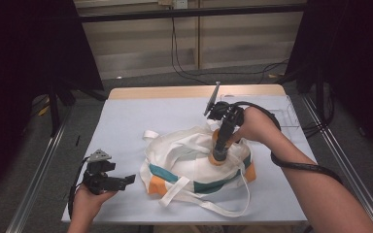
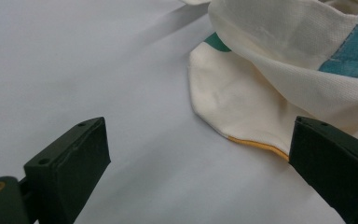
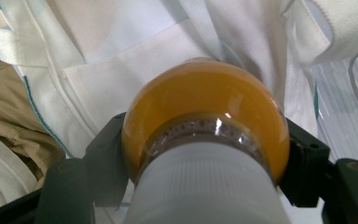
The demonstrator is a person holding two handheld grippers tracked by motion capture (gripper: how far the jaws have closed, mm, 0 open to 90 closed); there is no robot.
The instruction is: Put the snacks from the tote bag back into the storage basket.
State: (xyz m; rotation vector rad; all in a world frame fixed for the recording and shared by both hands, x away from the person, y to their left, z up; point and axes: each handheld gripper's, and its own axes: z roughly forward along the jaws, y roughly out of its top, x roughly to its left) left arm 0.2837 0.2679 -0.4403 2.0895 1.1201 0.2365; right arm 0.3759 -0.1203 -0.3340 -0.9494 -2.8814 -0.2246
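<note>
Lowering the orange juice bottle (image 3: 205, 116) into the white tote bag (image 1: 194, 162) looks like the step in hand. The right hand-held gripper (image 1: 219, 155) is clenched on the bottle's shoulder just under its white cap, holding it cap-up directly over the middle of the bag on the pale blue surface (image 1: 126, 121). The left hand-held gripper (image 1: 126, 180) rests released just beside the bag's near-left corner, jaws spread with nothing between them. To do this well, I would judge that the left one should pinch the bag's rim and lift it, since the fabric lies slack and the mouth appears collapsed. A clear tray (image 1: 286, 114) sits beyond the bag.
</note>
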